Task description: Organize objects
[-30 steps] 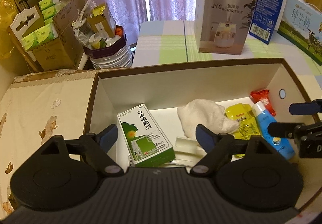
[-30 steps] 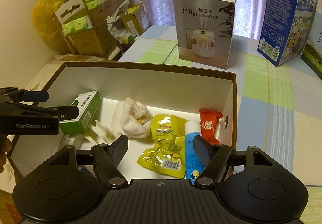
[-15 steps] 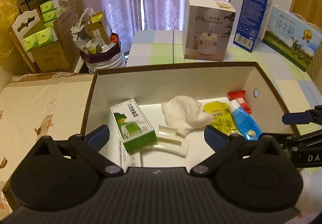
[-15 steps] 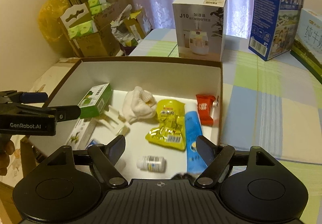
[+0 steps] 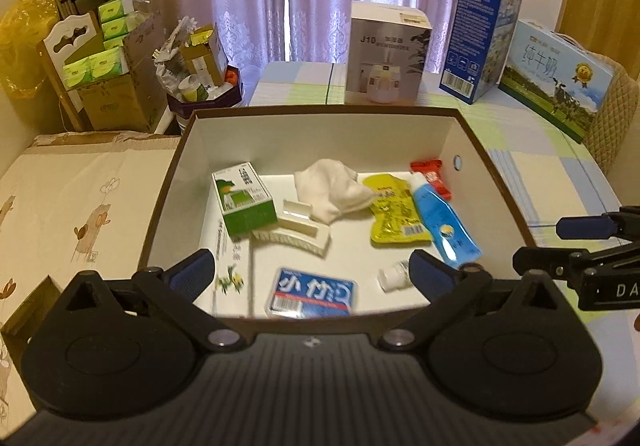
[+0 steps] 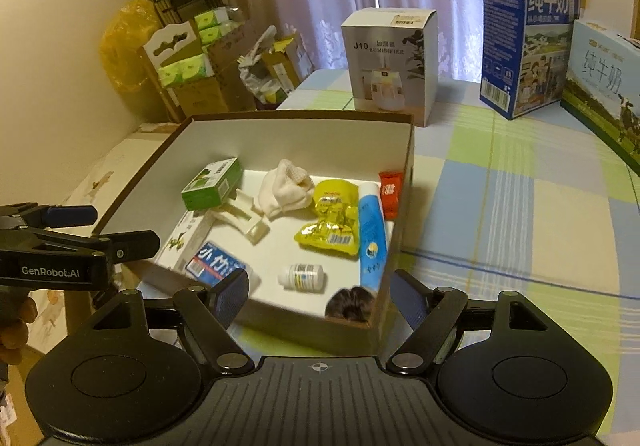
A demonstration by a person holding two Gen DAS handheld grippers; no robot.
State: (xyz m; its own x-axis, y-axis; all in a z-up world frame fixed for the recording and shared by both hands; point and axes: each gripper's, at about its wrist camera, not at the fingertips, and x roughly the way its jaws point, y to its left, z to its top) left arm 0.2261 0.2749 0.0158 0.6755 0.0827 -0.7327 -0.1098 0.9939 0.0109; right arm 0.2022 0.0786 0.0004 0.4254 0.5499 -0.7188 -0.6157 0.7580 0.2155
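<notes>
A brown box with a white inside [image 5: 320, 133] [image 6: 304, 143] holds a green medicine carton [image 5: 243, 197] [image 6: 212, 183], a white cloth [image 5: 332, 189] [image 6: 284, 191], a yellow pouch [image 5: 394, 213] [image 6: 330, 221], a blue tube [image 5: 440, 224] [image 6: 371, 234], a red sachet [image 5: 432, 177] [image 6: 390, 191], a white plastic clip [image 5: 300, 226], a blue tissue pack [image 5: 312, 292] [image 6: 212, 262] and a small white bottle [image 5: 394, 278] [image 6: 302, 277]. My left gripper [image 5: 312, 272] [image 6: 116, 230] is open and empty at the box's near edge. My right gripper [image 6: 320, 296] [image 5: 548, 242] is open and empty at the box's near right corner.
A humidifier box [image 5: 386, 53] [image 6: 390, 65] and two milk cartons [image 5: 480, 41] [image 5: 560, 77] stand on the checked tablecloth [image 6: 520, 205] behind and right of the box. Cardboard boxes with green tissue packs [image 5: 108, 73] stand at the back left. A cream cloth surface [image 5: 72, 197] lies left.
Both grippers have pulled back and up from the box, so more of its near floor shows, with the tissue pack and bottle. Both stay open and empty.
</notes>
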